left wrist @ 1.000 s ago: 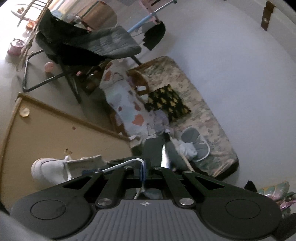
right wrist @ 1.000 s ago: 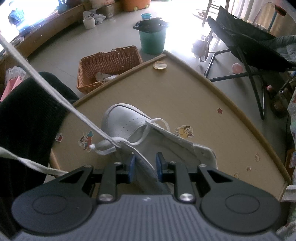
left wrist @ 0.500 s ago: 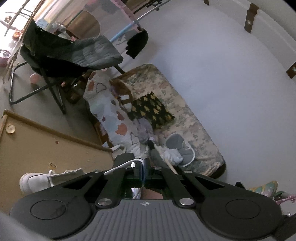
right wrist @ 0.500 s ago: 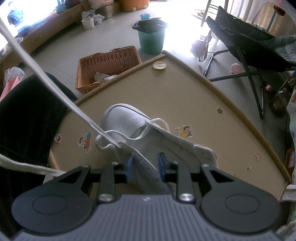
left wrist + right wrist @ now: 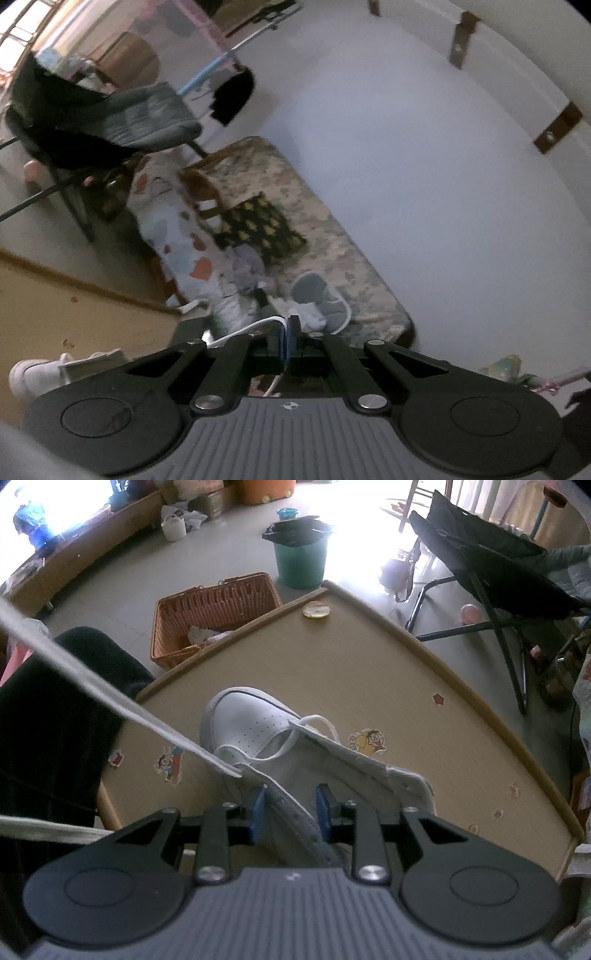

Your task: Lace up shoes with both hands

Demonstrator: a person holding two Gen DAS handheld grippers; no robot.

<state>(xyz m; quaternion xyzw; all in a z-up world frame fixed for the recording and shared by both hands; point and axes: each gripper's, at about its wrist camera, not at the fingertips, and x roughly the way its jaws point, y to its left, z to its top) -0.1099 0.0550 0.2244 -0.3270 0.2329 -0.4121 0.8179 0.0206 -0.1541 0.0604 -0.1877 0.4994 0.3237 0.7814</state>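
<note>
Left wrist view first. At the far lower left the white sneaker [image 5: 35, 373] peeks out on the tan surface [image 5: 74, 306], partly hidden behind the tool's body. Moving toward the middle, a thin run of white shoelace [image 5: 247, 328] arcs up over the linkage and into the left tool [image 5: 287, 334], whose blue pads are pressed flat together on it: a tight pinch, no gap showing. Behind the tips lies a bed with a floral cover [image 5: 332, 236], a dark patterned cushion [image 5: 262, 229] on it, and a folding chair [image 5: 110, 122] stands in the upper left. The right half of the frame is plain pale wall.

Over to the right wrist view. At the left edge a dark fabric mass fills the frame, and across it a broad white shoelace [image 5: 110, 698] runs taut from the upper left down to the sneaker's near eyelet row. A second strand crosses the lower left edge. Above, a wicker basket [image 5: 214, 613] sits on the floor, a green bucket [image 5: 301, 559] beyond it. In the centre the white sneaker [image 5: 258, 723] lies on the tan surface [image 5: 388, 686], toe pointing away, cartoon stickers either side. The right tool [image 5: 290, 810] stands partly apart, astride the sneaker's near eyelet flap; the left pad sits against the flap, the right pad shows a gap, so no firm clamp. A dark folding chair [image 5: 491, 576] occupies the upper right.
</note>
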